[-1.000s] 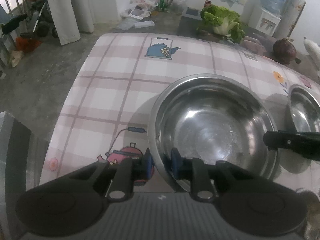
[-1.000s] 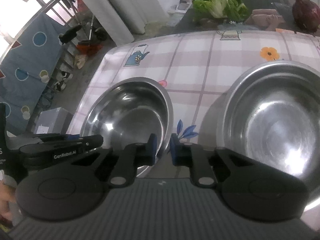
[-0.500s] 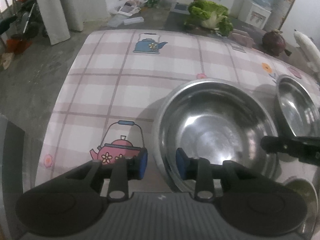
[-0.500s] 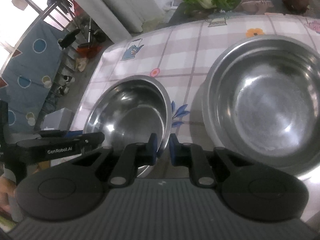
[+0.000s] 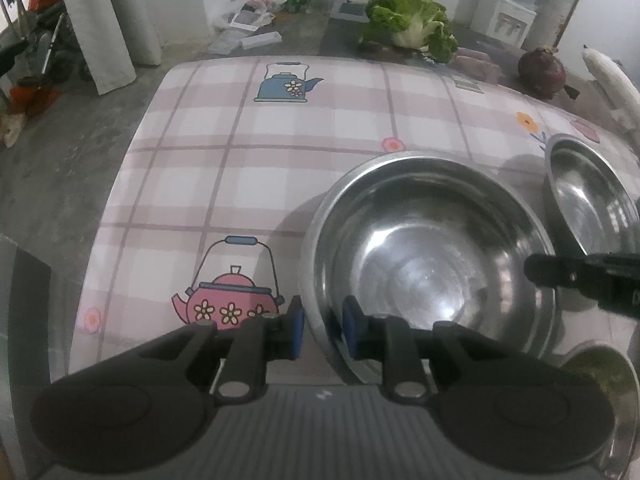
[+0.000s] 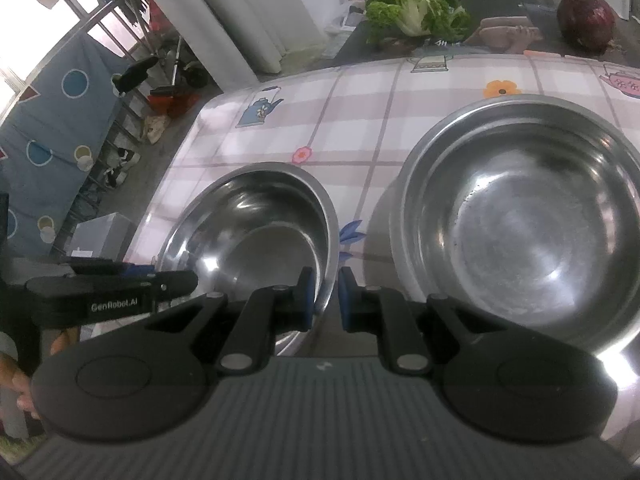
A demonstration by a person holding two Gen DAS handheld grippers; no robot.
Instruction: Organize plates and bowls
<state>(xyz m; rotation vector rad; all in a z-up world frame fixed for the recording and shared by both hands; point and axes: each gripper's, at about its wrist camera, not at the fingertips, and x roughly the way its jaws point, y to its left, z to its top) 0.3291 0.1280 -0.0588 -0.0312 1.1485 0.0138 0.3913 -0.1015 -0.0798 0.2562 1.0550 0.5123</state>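
A steel bowl sits on the checked tablecloth; it also shows in the right wrist view. My left gripper straddles its near left rim, pads apart, rim between them. My right gripper straddles the bowl's right rim with a narrow gap. A larger steel bowl stands to the right, seen also in the left wrist view. The right gripper's finger reaches in from the right in the left wrist view; the left gripper shows at the left of the right wrist view.
A cabbage, a dark red round vegetable and pinkish pieces lie beyond the table's far edge. Another round steel item lies at the near right. The table's left edge drops to a concrete floor.
Both grippers have opened slightly around the smaller bowl's rim. The bowl now rests lower on the table and the views have pulled back a little.
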